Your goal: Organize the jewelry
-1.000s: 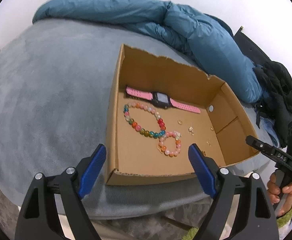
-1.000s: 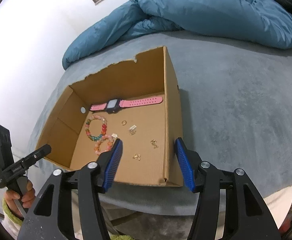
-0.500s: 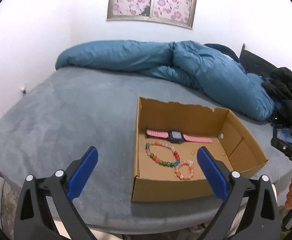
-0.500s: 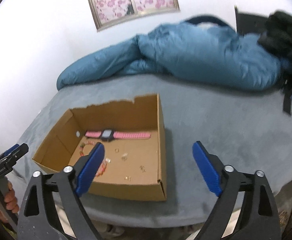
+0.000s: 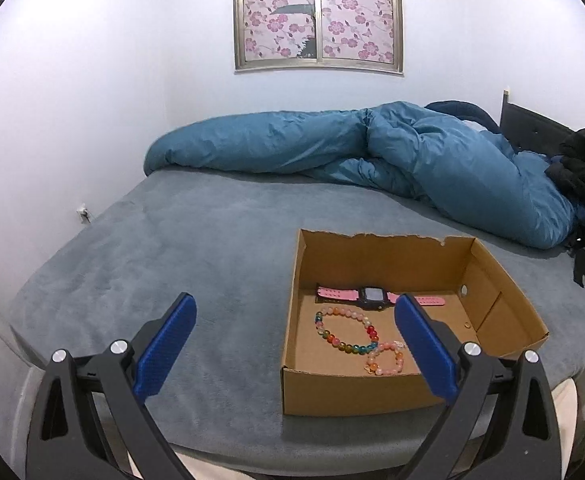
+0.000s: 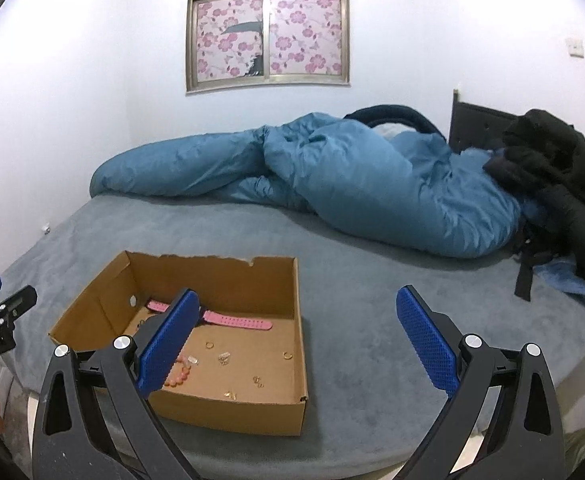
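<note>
Both grippers stand with jaws wide apart and nothing between them: the left gripper (image 5: 292, 350) and the right gripper (image 6: 296, 344) have just been opening, and each hangs off the near edge of the bed (image 5: 196, 248), clear of the cardboard box (image 5: 392, 396). The box sits near the bed's near edge, open at the top, its far wall torn along the rim. Inside, a pink-strapped watch (image 5: 372, 298) lies along the far wall; a multicoloured bead bracelet (image 5: 346, 330) lies in front of it, and a smaller pink bead bracelet (image 5: 386, 362) touches that one near the front wall. In the right wrist view, small gold pieces, among them a ring (image 6: 209, 345) and what look like earrings (image 6: 258, 380), lie scattered on the box floor; their exact kinds are too small to tell. A blue duvet (image 6: 352, 192) is heaped along the far edge of the bed.

Risks, as judged from this layout: the touching bracelets may lift together if one is pinched; the tiny gold pieces may slip from the broad pads or skid on the cardboard; a gripper pressing the light box on soft bedding may tip or shift it towards the edge.
</note>
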A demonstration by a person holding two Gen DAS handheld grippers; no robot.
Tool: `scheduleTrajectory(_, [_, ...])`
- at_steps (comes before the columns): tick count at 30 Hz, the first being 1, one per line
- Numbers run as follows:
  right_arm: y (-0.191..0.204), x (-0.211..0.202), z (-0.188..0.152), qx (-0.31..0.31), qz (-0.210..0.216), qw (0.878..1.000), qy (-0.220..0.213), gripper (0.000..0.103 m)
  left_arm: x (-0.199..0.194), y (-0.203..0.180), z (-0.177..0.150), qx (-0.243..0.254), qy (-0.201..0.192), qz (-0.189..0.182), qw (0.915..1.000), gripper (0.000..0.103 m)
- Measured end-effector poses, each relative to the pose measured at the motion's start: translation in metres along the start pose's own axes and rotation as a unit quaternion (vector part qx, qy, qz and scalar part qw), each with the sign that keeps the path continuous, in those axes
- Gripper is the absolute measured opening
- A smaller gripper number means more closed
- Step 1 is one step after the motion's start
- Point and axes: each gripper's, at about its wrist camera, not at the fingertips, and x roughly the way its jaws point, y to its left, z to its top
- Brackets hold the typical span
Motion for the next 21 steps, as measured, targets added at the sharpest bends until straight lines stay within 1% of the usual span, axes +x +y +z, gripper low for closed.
scheduleTrajectory(4, [-0.001, -0.011, 0.001, 0.002, -0.006, 1.0, -0.03, 0.095, -0.009, -0.007, -0.001, 0.011, -0.014, 0.012, 0.9998, 0.097])
scheduleTrajectory(7, [-0.005, -0.021, 0.0, 0.018, 0.027, 0.998, -0.049, 0.095, -0.012, -0.01, -0.001, 0.012, -0.01, 0.006, 0.9999, 0.097])
scheduleTrajectory(10, [-0.011, -0.022, -0.001, 0.033, 0.035, 0.998, -0.032, 0.095, -0.014, -0.013, -0.001, 0.017, -0.008, -0.005, 0.9998, 0.097])
scheduleTrajectory(13, [-0.01, -0.024, -0.004, 0.021, 0.034, 0.999, -0.021, 0.095, -0.013, -0.018, -0.003, 0.025, 0.006, -0.018, 0.9995, 0.097])
scheduleTrajectory(15, [-0.007, -0.023, -0.007, 0.009, 0.033, 0.999, -0.011, 0.095, -0.012, -0.021, -0.005, 0.032, 0.014, -0.018, 0.9992, 0.097])
scheduleTrajectory(17, [-0.003, -0.02, -0.012, 0.001, 0.038, 0.999, 0.005, 0.095, -0.009, -0.023, -0.009, 0.034, 0.026, -0.023, 0.9988, 0.097])
scheduleTrajectory(21, [0.003, -0.013, -0.026, 0.003, 0.051, 0.997, 0.057, 0.095, 0.0, -0.025, -0.017, 0.027, 0.06, -0.03, 0.9974, 0.097])
